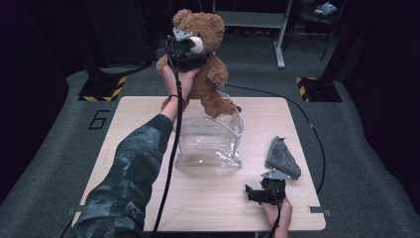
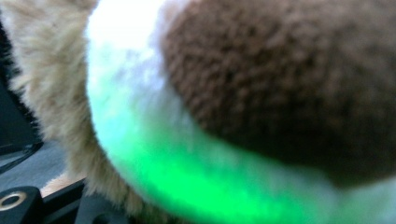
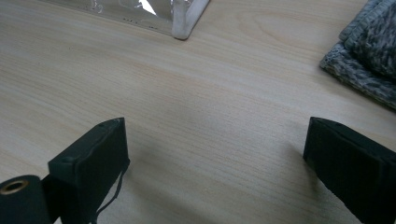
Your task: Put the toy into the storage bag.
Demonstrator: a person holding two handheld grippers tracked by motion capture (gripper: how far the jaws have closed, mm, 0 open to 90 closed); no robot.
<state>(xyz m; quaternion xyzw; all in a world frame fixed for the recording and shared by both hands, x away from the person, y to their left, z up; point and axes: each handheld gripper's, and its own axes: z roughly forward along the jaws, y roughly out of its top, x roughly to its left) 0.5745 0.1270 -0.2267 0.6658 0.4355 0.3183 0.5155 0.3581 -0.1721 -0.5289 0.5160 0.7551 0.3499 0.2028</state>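
Closest to the camera in the high view is the left forearm in its camo sleeve, stretched up and forward over the desk with the left gripper raised well above it. That gripper is clamped on the teddy bear around the head and neck, jaws roughly half closed on the plush, so the bear hangs upright in the air with one foot dipping just at the open top of the clear plastic bag standing mid-desk. Left gripper view is basically all fur: a blurry brown patch and pale plush lit green, pressed right up against the lens, so the grip is easier to read from above. Right hand sits low at the near right edge of the desk, the right gripper resting there with jaws spread wide and nothing between them. Right gripper view shows bare wood between the jaws, the bag's corner farther off, and the grey knitted cloth lying flat just beside, apart from the bag.
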